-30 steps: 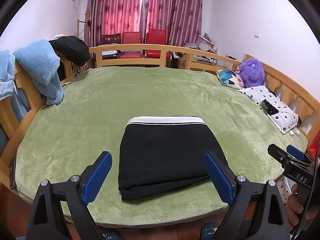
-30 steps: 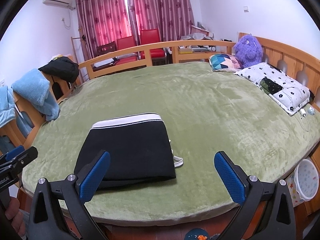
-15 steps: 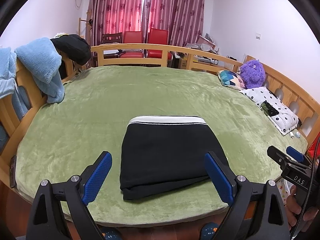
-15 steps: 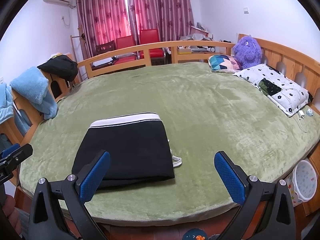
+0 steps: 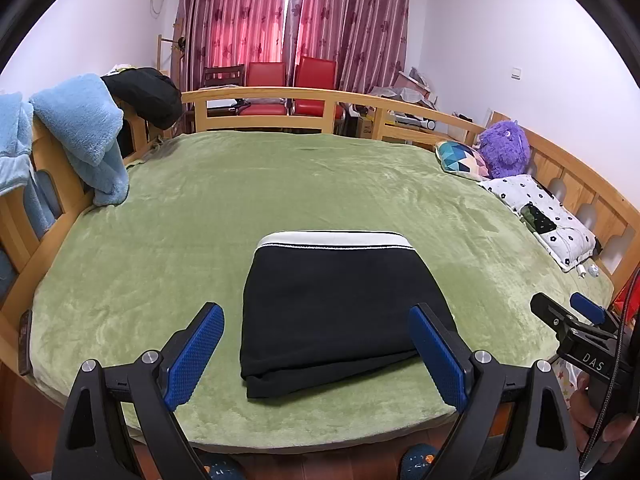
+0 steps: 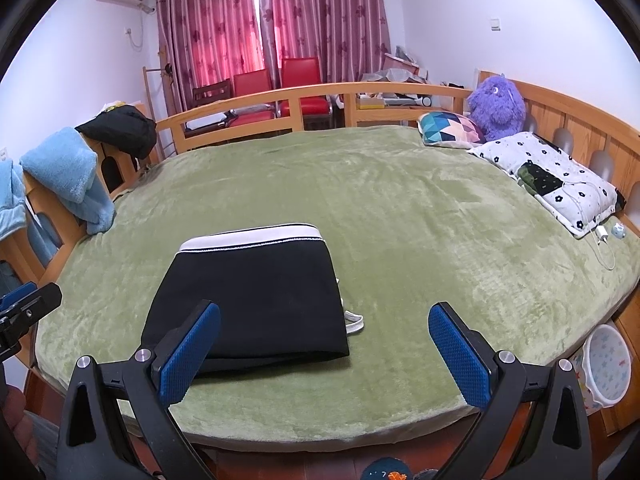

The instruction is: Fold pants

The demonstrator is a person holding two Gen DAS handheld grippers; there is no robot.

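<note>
Black pants (image 5: 340, 304) with a white waistband lie folded into a flat rectangle on the green bed cover (image 5: 280, 184), near its front edge. My left gripper (image 5: 316, 356) is open and held back off the bed edge, its blue pads either side of the pants' near fold without touching. In the right wrist view the same pants (image 6: 256, 296) lie to the left, a white drawstring loop (image 6: 354, 322) poking out on their right. My right gripper (image 6: 324, 356) is open and empty over the bed's front edge; its left pad overlaps the pants' near corner in the image.
A wooden rail (image 5: 280, 96) rings the bed. Light blue blankets (image 5: 80, 136) and a dark garment (image 5: 148, 92) hang at left. A patterned cushion (image 6: 452, 128), purple plush toy (image 6: 496, 108) and spotted pillow (image 6: 552, 176) with a charger cable lie at right. A plastic basin (image 6: 608, 372) stands on the floor.
Both grippers have drifted slightly back and up from the bed; the pants lie unmoved and both grippers stay open.
</note>
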